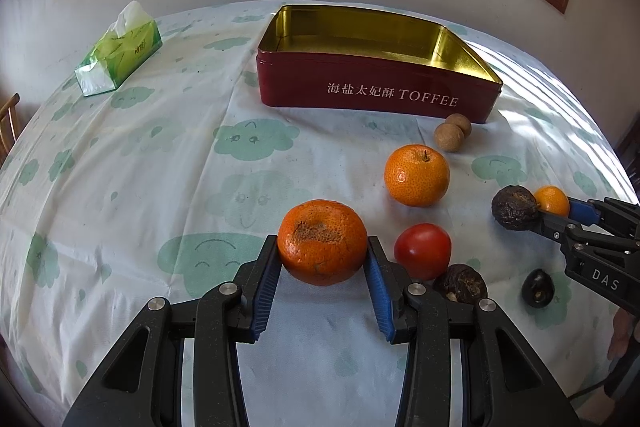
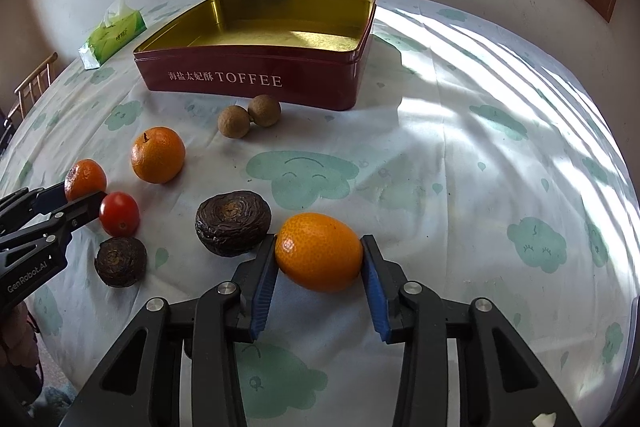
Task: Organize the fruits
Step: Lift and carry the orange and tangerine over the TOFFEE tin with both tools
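Observation:
My left gripper (image 1: 322, 259) is shut on a flat scarred tangerine (image 1: 322, 242), also seen in the right wrist view (image 2: 85, 179). My right gripper (image 2: 319, 257) is shut on a smooth oval orange fruit (image 2: 319, 251), small in the left wrist view (image 1: 552, 200). An open red TOFFEE tin (image 1: 376, 89) with a gold inside stands at the back, empty; it also shows in the right wrist view (image 2: 256, 79). On the cloth lie a round orange (image 1: 417, 174), a red tomato (image 1: 423, 250), two tan longans (image 1: 453, 131) and three dark wrinkled fruits (image 2: 233, 223).
A green tissue pack (image 1: 120, 51) lies at the back left. The round table wears a white cloth with green clouds (image 1: 252, 141). A wall and window sill rise behind the tin. A wooden chair (image 2: 34, 87) stands past the table's left edge.

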`<state>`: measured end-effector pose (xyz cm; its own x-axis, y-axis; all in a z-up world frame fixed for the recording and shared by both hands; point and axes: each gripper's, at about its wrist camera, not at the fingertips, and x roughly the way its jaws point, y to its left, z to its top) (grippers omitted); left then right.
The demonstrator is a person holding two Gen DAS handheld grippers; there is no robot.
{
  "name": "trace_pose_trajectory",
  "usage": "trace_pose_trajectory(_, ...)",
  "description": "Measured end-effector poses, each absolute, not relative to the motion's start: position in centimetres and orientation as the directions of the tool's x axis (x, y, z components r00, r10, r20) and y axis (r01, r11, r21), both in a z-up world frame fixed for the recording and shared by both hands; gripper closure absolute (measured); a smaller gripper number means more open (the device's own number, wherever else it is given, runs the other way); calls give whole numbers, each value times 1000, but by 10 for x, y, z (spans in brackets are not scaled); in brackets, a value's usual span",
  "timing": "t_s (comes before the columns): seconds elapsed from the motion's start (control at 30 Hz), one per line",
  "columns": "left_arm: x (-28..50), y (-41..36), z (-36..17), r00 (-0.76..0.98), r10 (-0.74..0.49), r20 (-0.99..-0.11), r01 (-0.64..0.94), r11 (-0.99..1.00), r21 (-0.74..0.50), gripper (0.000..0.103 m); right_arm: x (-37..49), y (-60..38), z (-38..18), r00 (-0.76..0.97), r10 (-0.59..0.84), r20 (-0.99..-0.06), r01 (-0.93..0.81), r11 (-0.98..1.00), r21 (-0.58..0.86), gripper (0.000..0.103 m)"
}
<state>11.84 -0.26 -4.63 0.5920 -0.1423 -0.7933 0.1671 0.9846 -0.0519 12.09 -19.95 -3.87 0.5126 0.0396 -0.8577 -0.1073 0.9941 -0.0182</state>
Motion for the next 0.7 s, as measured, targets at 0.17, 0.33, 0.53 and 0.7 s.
trace_pose_trajectory(0.17, 118, -3, -40, 603, -151, -783, 174, 983, -55, 60, 121, -200, -34, 517, 49, -855, -103, 995, -5, 66)
trace_pose_trajectory(0.33, 121, -3, -33, 613, -162, -773, 178, 982, -65, 60, 124, -200, -25, 532, 59, -844, -107, 994, 2, 66)
trace_pose_trajectory(0.53, 131, 2, -23, 630, -171, -758, 177, 981, -75, 60, 133, -201, -14, 551, 63, -832, -106, 994, 5, 66)
trace_pose_trajectory(0.7, 146, 6, -10, 651, -170, -740, 171, 982, -75, 60, 143, -202, -4, 569, 66, -820, -104, 995, 8, 66)
